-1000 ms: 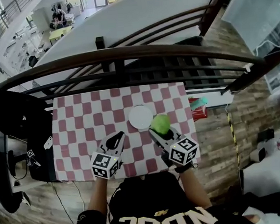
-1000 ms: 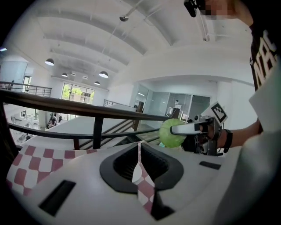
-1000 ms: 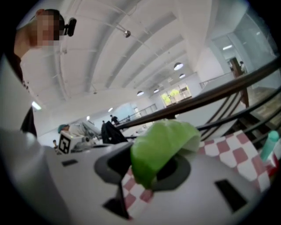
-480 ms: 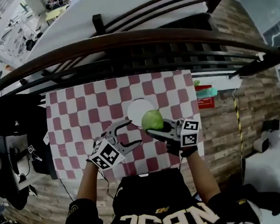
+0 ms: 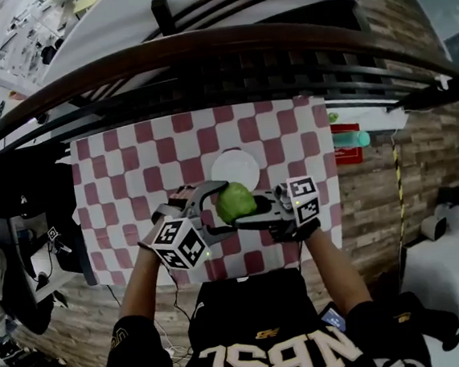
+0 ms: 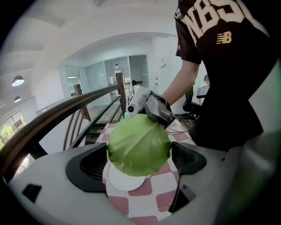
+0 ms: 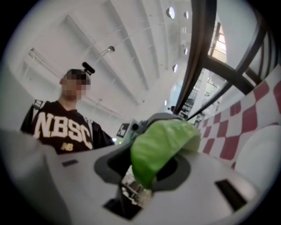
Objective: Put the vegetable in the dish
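Observation:
A round green cabbage (image 5: pixel 235 201) hangs just above the checkered table, on the near side of the white dish (image 5: pixel 236 166). My right gripper (image 5: pixel 246 208) reaches in from the right and is shut on the cabbage (image 7: pixel 162 145). My left gripper (image 5: pixel 225 206) comes from the left, its jaws opening wide on either side of the same cabbage (image 6: pixel 138 144). In the left gripper view a gap shows at each pad, so the left gripper (image 6: pixel 138 160) does not press on it. Below the cabbage lies the dish (image 6: pixel 125 181), bare.
The red-and-white checkered cloth (image 5: pixel 132 180) covers a small table. A dark curved wooden railing (image 5: pixel 224 46) runs along its far edge. A red box with a teal object (image 5: pixel 347 141) sits just off the table's right side. Dark gear (image 5: pixel 21 199) stands at the left.
My left gripper went from shut to wide open and swung right around the cabbage. My right gripper carried the cabbage left, from beside the dish to its near side.

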Demonstrator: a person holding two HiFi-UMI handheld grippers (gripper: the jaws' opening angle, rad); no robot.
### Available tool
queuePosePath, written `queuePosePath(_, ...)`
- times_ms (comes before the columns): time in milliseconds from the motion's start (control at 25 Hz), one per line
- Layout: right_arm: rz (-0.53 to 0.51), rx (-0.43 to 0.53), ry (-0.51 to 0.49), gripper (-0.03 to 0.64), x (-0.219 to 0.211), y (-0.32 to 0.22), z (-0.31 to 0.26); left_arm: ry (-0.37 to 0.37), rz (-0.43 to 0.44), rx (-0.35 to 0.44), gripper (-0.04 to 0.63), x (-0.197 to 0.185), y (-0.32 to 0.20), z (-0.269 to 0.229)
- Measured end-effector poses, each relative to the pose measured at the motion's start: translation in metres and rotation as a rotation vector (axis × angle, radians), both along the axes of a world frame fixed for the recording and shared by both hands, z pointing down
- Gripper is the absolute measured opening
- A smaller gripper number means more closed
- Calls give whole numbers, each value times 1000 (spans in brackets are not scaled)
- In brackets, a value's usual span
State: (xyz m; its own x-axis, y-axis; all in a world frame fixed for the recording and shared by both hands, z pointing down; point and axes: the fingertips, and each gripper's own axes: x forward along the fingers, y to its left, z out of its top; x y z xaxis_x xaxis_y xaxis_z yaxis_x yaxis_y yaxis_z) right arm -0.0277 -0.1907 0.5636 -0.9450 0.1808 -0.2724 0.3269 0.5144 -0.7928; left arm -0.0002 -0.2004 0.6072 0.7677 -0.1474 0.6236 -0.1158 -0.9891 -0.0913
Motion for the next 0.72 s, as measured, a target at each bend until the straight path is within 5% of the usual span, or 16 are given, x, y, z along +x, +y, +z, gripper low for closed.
queuePosePath(360,-39,-98,-82,143,1,-2,7,6,-12,-52,466,-2,1,7)
queuePosePath(720,-137,-77,90,186,19,3,55,42,-163,-176,451,-4,6,37)
